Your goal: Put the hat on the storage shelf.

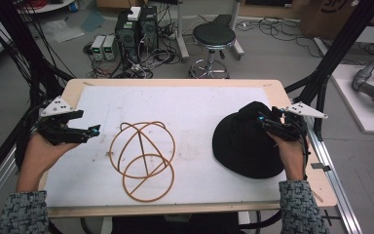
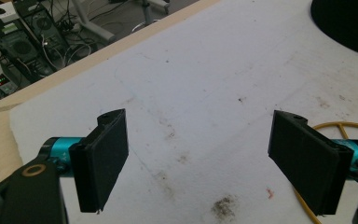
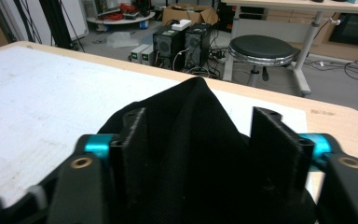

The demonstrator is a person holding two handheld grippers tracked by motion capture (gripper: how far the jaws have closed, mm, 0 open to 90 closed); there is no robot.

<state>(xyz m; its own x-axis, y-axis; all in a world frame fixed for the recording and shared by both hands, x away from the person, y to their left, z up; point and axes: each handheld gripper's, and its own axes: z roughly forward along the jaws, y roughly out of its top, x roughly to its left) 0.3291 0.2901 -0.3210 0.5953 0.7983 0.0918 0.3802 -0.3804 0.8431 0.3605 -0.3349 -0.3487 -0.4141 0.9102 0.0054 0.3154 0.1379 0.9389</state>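
Right gripper (image 3: 193,140) with jaws part-way apart, a raised fold of the black hat (image 1: 243,141) standing between them — cloth touching both pads, whether firmly pinched impossible to tell. Hat resting on the right part of the white mat (image 1: 195,105), crown peaked where gripped. Left gripper (image 2: 200,158) with jaws spread wide, nothing between, hovering over the mat's left edge. Near it, toward mid-mat, a tan wire hat frame (image 1: 142,158) — rings and arcs, well apart from the hat. Beyond the table, a black stool (image 1: 214,36) among floor cables.
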